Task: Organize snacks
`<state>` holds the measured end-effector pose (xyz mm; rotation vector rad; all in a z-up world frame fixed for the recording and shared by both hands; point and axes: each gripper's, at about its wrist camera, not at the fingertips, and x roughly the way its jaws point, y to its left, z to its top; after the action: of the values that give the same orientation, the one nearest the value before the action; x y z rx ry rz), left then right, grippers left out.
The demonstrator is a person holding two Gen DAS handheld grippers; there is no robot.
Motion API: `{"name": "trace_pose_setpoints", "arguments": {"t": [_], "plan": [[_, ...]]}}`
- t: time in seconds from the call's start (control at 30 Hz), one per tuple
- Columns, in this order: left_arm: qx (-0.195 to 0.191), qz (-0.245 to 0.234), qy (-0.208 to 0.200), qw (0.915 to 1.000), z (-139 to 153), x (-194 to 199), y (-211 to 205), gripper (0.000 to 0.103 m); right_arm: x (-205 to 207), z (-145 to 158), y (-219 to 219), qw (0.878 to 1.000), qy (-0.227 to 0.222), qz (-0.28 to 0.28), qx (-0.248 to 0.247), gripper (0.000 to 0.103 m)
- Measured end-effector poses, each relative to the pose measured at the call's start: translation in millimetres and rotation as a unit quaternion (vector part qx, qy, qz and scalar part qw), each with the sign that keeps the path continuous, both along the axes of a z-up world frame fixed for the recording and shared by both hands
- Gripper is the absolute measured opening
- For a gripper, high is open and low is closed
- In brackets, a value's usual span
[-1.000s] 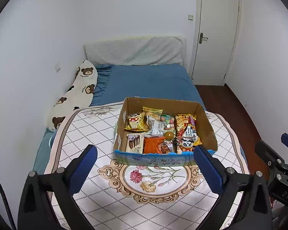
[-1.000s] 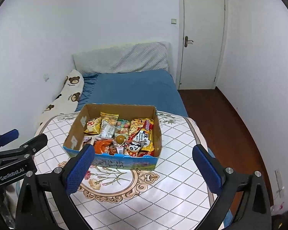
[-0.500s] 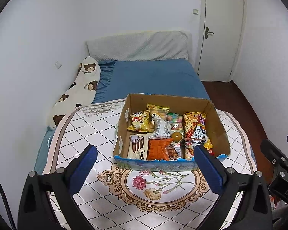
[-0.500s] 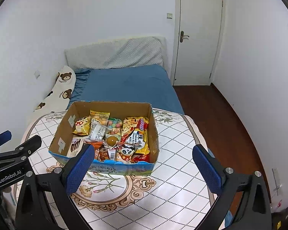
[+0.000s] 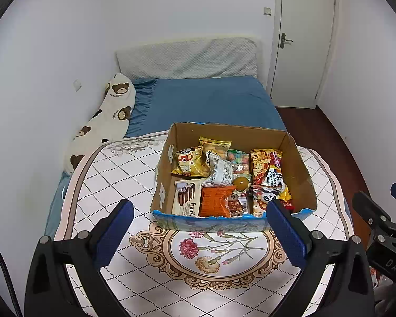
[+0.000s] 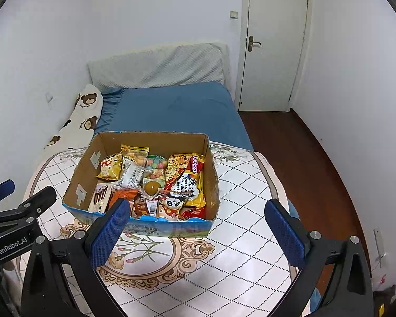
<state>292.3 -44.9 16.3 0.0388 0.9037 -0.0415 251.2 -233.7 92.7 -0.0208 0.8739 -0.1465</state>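
A cardboard box [image 5: 301,169] [image 6: 213,174] sits on a round table with a patterned cloth [image 5: 124,179] [image 6: 245,185]. It holds several snack packs: a yellow mushroom bag [image 5: 188,161], an orange pack [image 5: 215,200], a white Franzzi biscuit pack [image 5: 186,198], a panda pack [image 6: 171,204] and a large Korean noodle bag [image 6: 188,178]. My left gripper [image 5: 199,237] hangs open above the near side of the table, short of the box. My right gripper [image 6: 198,233] is open too, level with the box's front wall. Neither holds anything.
Behind the table lies a bed with a blue sheet [image 5: 208,100], a grey headboard cushion [image 5: 187,59] and a bear-print pillow [image 5: 108,116]. A white door [image 6: 272,42] stands shut at the back right, with dark wood floor [image 6: 303,163] beside the bed.
Both grippers have moved closer to the box and a little to the left, so the box looms larger and sits further right in the left view. Both stay open and empty.
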Motion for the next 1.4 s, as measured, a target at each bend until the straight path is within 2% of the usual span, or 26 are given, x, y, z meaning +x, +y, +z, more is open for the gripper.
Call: {"name": "trace_pose_setpoints", "arguments": {"t": [1.4], "plan": [[0.001, -0.005, 0.001, 1.0000, -3.9, -8.8, -3.3, 0.103, -3.6, -3.7, -1.2, 1.000, 0.007, 0.004, 0.006, 0.103]]}}
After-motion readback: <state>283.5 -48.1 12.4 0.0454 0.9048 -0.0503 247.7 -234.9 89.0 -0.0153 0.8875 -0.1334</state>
